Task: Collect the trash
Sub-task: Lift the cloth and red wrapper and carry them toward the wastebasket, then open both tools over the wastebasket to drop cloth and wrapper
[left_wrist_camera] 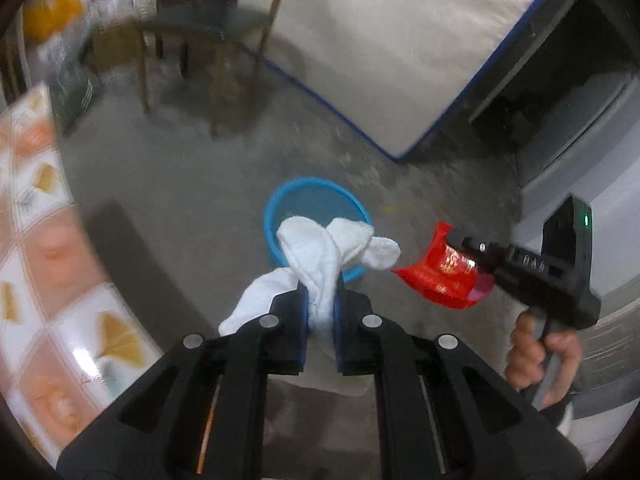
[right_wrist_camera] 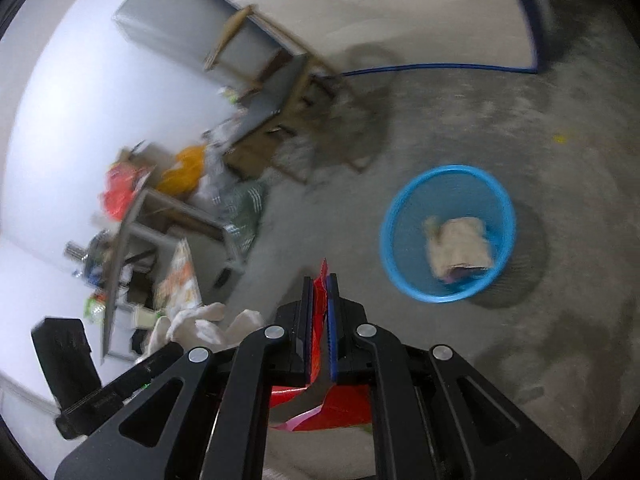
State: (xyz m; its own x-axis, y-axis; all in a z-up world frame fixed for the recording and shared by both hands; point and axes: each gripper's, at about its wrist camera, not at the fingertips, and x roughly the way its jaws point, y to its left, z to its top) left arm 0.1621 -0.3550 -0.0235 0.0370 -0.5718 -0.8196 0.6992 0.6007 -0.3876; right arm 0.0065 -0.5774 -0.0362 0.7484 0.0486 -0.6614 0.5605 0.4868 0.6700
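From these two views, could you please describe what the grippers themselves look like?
Both grippers, left and right, are matte black with triangular cut-outs, round silver pins and blue pads. From the left camera, the right one also shows a pistol handle, white lettering and a small green light.

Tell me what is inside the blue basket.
The blue basket holds one crumpled beige paper bag with something dark at its lower edge. Anything beneath the bag is hidden.
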